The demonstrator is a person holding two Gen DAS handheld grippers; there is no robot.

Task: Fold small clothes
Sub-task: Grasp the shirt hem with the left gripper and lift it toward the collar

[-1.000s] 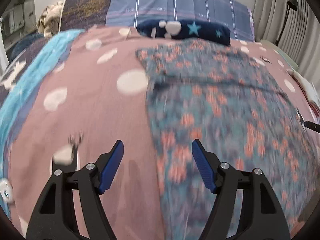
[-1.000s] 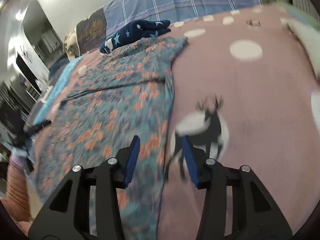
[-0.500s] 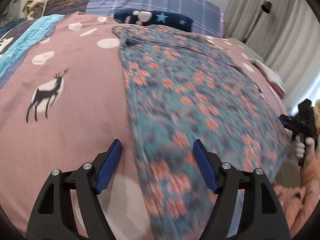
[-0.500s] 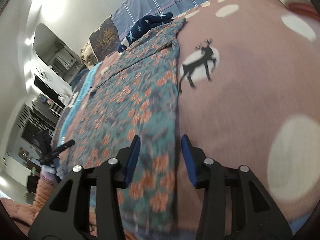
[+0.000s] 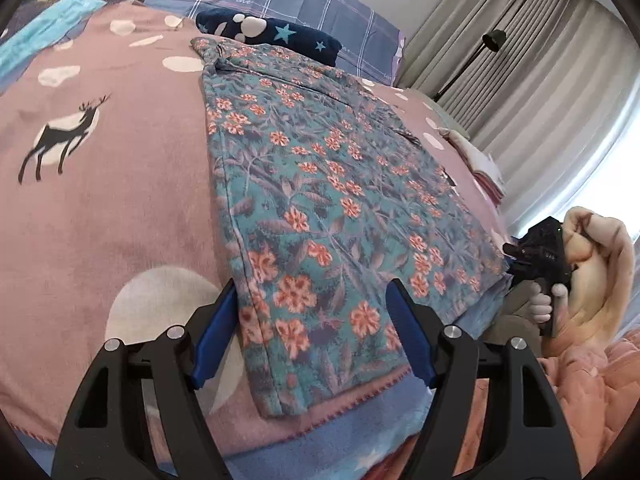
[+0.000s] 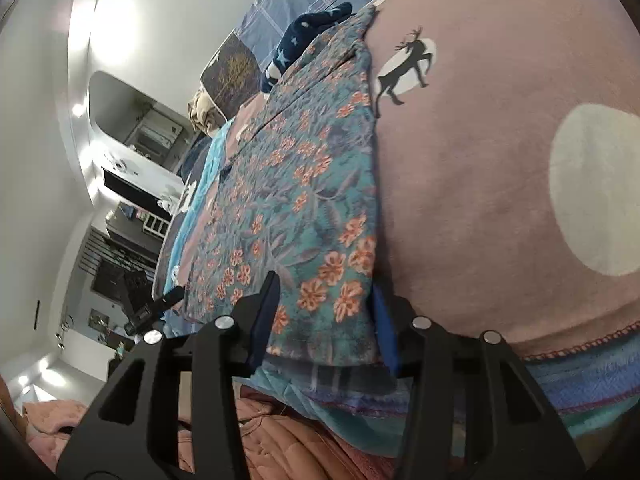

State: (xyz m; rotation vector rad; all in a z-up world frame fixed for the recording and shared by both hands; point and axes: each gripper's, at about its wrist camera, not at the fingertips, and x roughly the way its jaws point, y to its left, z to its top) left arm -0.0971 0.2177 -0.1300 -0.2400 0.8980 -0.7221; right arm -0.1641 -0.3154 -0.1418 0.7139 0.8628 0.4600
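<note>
Teal cotton printed with orange flowers: the small garment (image 5: 320, 200) lies spread flat on the pink deer-print blanket (image 5: 100, 200) of the bed, its near hem at the blanket's edge and its far end touching a folded navy star-print cloth (image 5: 276, 36) by the pillows. The left gripper (image 5: 312, 336) stands open, its jaws straddling the near left corner of the hem without pinching it. The right gripper (image 6: 324, 316) is likewise open, jaws set to either side of the near right corner. The fabric appears thin, light and limp; it should drape and crease readily and may slip if pinched shallowly. The two near hem corners look the soundest holds, taken deep enough to catch every layer.
</note>
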